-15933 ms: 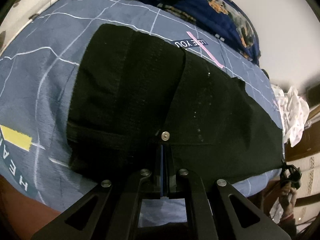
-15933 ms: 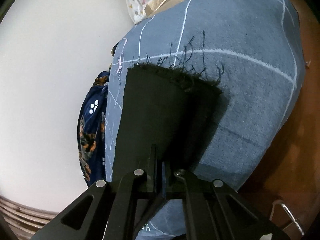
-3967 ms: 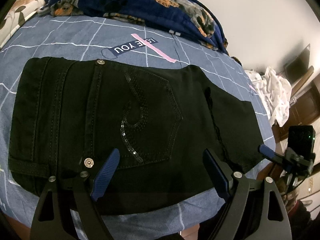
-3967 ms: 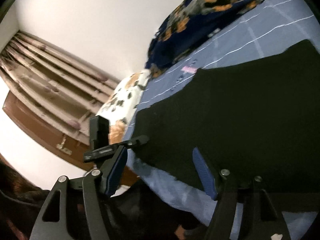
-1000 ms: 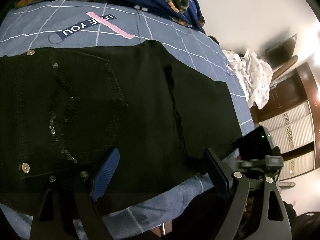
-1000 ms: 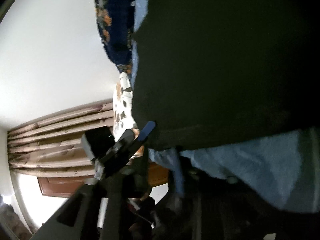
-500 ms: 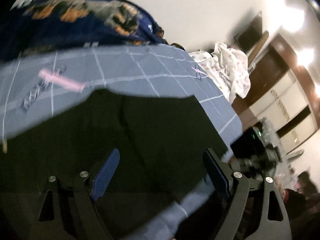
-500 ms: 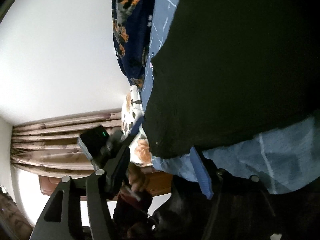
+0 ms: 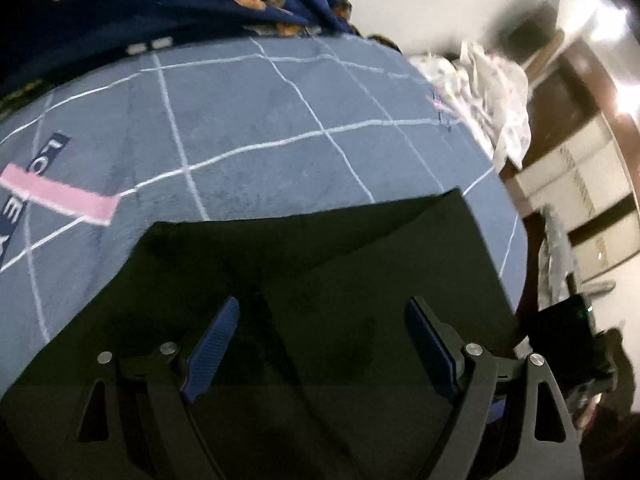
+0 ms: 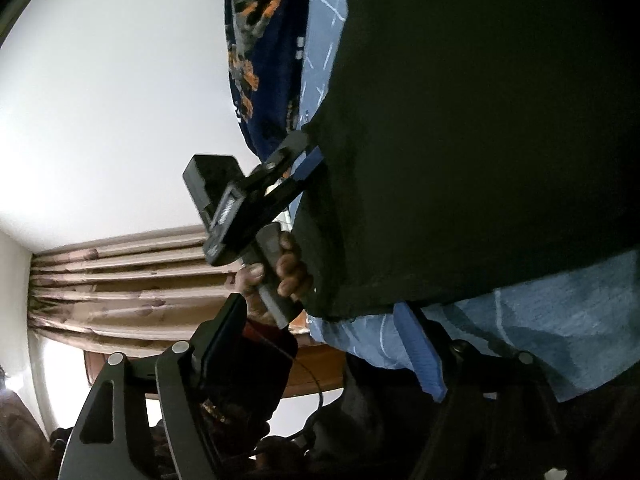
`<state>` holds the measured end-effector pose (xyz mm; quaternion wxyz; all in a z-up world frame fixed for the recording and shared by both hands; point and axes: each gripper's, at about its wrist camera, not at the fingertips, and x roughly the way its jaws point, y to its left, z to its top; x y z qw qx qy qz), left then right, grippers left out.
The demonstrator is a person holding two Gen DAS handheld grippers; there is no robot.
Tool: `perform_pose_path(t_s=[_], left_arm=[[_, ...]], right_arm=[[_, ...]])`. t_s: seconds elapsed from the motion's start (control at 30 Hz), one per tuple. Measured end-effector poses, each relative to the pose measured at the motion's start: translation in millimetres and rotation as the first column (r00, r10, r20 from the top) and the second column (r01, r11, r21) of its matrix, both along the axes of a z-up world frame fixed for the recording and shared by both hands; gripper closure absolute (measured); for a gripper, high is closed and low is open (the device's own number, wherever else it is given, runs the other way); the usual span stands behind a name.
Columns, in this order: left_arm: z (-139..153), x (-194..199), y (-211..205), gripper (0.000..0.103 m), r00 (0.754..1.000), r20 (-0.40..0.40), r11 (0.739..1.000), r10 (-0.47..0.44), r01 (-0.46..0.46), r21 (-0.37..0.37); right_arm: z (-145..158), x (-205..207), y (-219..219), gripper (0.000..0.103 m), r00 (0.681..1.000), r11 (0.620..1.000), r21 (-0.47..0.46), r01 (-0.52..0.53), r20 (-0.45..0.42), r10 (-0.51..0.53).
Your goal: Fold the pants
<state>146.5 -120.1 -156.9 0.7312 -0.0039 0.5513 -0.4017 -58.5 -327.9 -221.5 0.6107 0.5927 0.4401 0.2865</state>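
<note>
The black pants (image 9: 320,280) lie folded flat on the blue checked bedsheet (image 9: 260,120). My left gripper (image 9: 324,340) is open, with its blue-padded fingers just above the near part of the pants, holding nothing. In the right wrist view the pants (image 10: 480,140) fill the upper right. My right gripper (image 10: 320,344) is open and empty at the pants' edge by the side of the bed. The left gripper (image 10: 296,160) also shows there, held by a hand at the pants' far edge.
A dark blue patterned blanket (image 9: 160,0) lies at the back of the bed. White clothes (image 9: 492,80) are piled beyond the bed's right corner, with wooden cupboards (image 9: 580,160) behind. Brown curtains (image 10: 120,280) hang by the bed's other side.
My left gripper has tilted and moved closer over the pants, so less of them shows. In the right wrist view the left gripper has moved in closer to the pants' edge. Both stay open.
</note>
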Motion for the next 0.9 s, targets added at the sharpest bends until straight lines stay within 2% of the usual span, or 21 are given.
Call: perform_pose_path(t_s=[0.07, 0.1, 0.17, 0.2, 0.23, 0.33, 0.47, 0.67, 0.8, 0.9], left_arm=[[0.8, -3.8, -5.2, 0.019, 0.999, 0.014, 0.999, -0.037, 0.037, -0.009], [1.0, -6.2, -7.4, 0.024, 0.998, 0.016, 0.998, -0.055, 0.055, -0.007], [1.2, -8.8, -10.6, 0.068, 0.997, 0.032, 0.998, -0.068, 0.067, 0.014], [-0.6, -7.8, -11.5, 0.098, 0.997, 0.039, 0.997, -0.063, 0.062, 0.045], [-2.1, -7.6, -10.9, 0.098, 0.998, 0.034, 0.997, -0.057, 0.055, 0.045], [2.4, -15.9, -13.8, 0.098, 0.992, 0.100, 0.995, -0.072, 0.065, 0.075], [14.2, -16.4, -10.0, 0.098, 0.990, 0.133, 0.999, -0.034, 0.029, 0.041], [23.9, -12.1, -16.5, 0.098, 0.983, 0.182, 0.999, -0.009, 0.000, 0.049], [8.7, -11.3, -15.8, 0.098, 0.990, 0.141, 0.998, 0.014, -0.022, 0.060], [6.6, -15.8, -12.5, 0.094, 0.986, 0.163, 0.998, 0.023, -0.032, 0.051]], right_arm=[[-1.8, -0.2, 0.5, 0.028, 1.000, 1.000, 0.005, 0.000, -0.006, 0.000], [-2.1, -0.4, 0.4, 0.028, 1.000, 1.000, 0.007, 0.001, -0.006, -0.001], [-2.4, -0.2, -0.1, 0.028, 1.000, 1.000, 0.012, 0.003, -0.004, -0.003], [-2.7, -1.3, -0.2, 0.027, 1.000, 1.000, 0.015, 0.003, -0.003, -0.003], [-3.0, -0.9, -0.2, 0.027, 1.000, 1.000, 0.018, 0.005, -0.001, -0.005], [-4.2, -2.4, 0.3, 0.025, 1.000, 1.000, 0.023, 0.009, 0.001, -0.009], [-3.8, -3.0, 1.7, 0.023, 1.000, 0.999, 0.031, 0.013, 0.007, -0.013], [-3.2, -3.8, 4.2, 0.020, 1.000, 0.999, 0.030, 0.018, 0.017, -0.019], [-4.0, -4.9, 3.2, 0.020, 1.000, 0.999, 0.041, 0.025, 0.013, -0.025], [-3.3, -6.3, 2.1, 0.019, 1.000, 0.999, 0.046, 0.029, 0.009, -0.030]])
